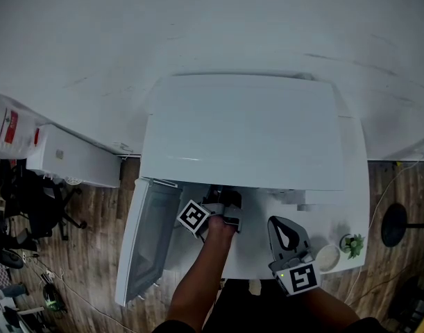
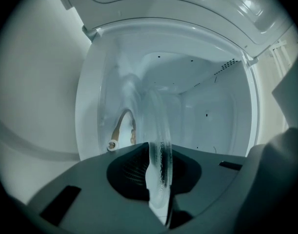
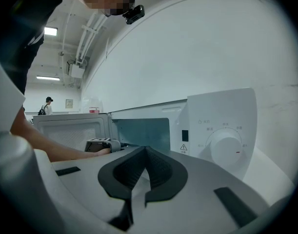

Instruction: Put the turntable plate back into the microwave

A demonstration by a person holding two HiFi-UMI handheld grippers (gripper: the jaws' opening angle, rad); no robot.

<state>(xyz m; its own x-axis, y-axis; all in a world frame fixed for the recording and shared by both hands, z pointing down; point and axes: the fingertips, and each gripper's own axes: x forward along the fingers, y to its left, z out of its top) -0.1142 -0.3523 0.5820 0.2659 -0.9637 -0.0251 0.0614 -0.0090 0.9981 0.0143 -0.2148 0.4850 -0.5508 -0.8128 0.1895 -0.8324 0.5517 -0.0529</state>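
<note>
The clear glass turntable plate (image 2: 159, 130) stands on edge, pinched at its rim by my left gripper (image 2: 157, 165), which is shut on it. Gripper and plate are at the mouth of the white microwave (image 1: 246, 130), with the plate reaching into the white cavity (image 2: 207, 106). On the cavity's left lies the roller ring (image 2: 120, 130). In the head view the left gripper (image 1: 227, 205) is under the microwave's front edge and the plate is hidden. My right gripper (image 1: 284, 233) hovers in front of the control side, shut and empty (image 3: 146, 168), facing the dial (image 3: 227, 147).
The microwave door (image 1: 153, 234) hangs open to the left. A small potted plant (image 1: 352, 243) and a round white object (image 1: 327, 257) sit on the white table at the right. Wooden floor lies beyond both sides of the table.
</note>
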